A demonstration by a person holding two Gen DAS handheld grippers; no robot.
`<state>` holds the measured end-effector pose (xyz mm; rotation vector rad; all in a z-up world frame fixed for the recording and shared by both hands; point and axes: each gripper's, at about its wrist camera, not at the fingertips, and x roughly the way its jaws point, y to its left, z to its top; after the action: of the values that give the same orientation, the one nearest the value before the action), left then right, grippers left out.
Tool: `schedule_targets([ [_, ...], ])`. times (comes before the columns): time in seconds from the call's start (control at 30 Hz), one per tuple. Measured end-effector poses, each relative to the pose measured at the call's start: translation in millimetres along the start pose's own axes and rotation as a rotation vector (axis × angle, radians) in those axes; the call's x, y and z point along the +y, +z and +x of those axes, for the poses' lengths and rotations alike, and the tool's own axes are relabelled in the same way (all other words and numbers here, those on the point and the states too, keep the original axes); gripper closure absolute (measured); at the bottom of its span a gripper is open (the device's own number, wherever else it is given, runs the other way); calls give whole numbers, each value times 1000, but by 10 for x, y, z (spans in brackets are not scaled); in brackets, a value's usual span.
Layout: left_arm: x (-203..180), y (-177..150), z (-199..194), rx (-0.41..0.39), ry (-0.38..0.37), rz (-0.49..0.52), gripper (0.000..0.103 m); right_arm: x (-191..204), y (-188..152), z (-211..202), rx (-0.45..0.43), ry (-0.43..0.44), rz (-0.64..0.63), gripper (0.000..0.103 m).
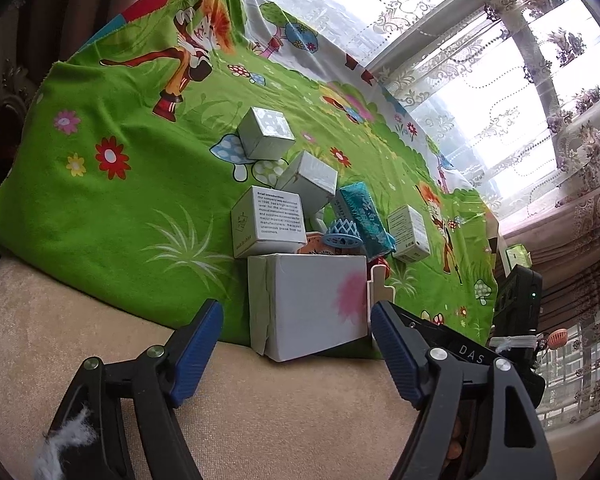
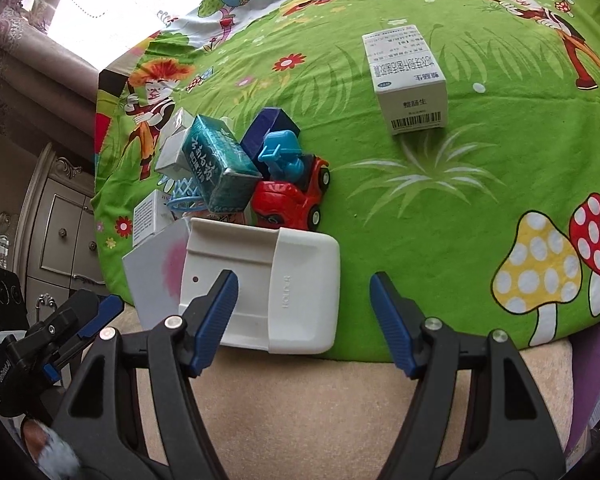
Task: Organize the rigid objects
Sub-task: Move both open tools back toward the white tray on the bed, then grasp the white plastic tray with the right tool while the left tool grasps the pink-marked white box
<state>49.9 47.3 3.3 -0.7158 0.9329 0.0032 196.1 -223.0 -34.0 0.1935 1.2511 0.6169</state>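
Observation:
A heap of small things lies on a green cartoon cloth (image 1: 100,208). In the left wrist view my left gripper (image 1: 296,340) is open and empty, just in front of a white box with a pink blot (image 1: 304,300). Behind it are a text-printed box (image 1: 268,222), two silvery boxes (image 1: 266,134), a teal pack (image 1: 364,218) and a blue basket piece (image 1: 342,236). In the right wrist view my right gripper (image 2: 304,308) is open and empty over a white holder tray (image 2: 284,292). A red toy car (image 2: 292,196) and the teal pack (image 2: 220,164) lie beyond. A white medicine box (image 2: 410,80) stands apart.
The cloth covers a beige cushioned surface (image 1: 260,400). A window with lace curtains (image 1: 500,60) is behind. The left gripper shows at the left edge of the right wrist view (image 2: 60,332). A cabinet (image 2: 60,232) stands at the left.

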Motion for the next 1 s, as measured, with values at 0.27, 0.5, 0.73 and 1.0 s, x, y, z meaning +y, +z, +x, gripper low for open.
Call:
schedule_targets([
  [0.27,-37,-16,24,-3,54,10,19,10,-28,15,-2,-3,-15,63],
  [0.5,-158,-41,57,-3,136,29,15,-59,-99,-135,-62,13,4,65],
  [0.73,-519,-120,225,27,249,113,13,-161,-247,-626,-260,-118,20,65],
  [1.0,-751,-133,486,66,412,156,0,-225,-473,-1080,-422,-278,-8,65],
])
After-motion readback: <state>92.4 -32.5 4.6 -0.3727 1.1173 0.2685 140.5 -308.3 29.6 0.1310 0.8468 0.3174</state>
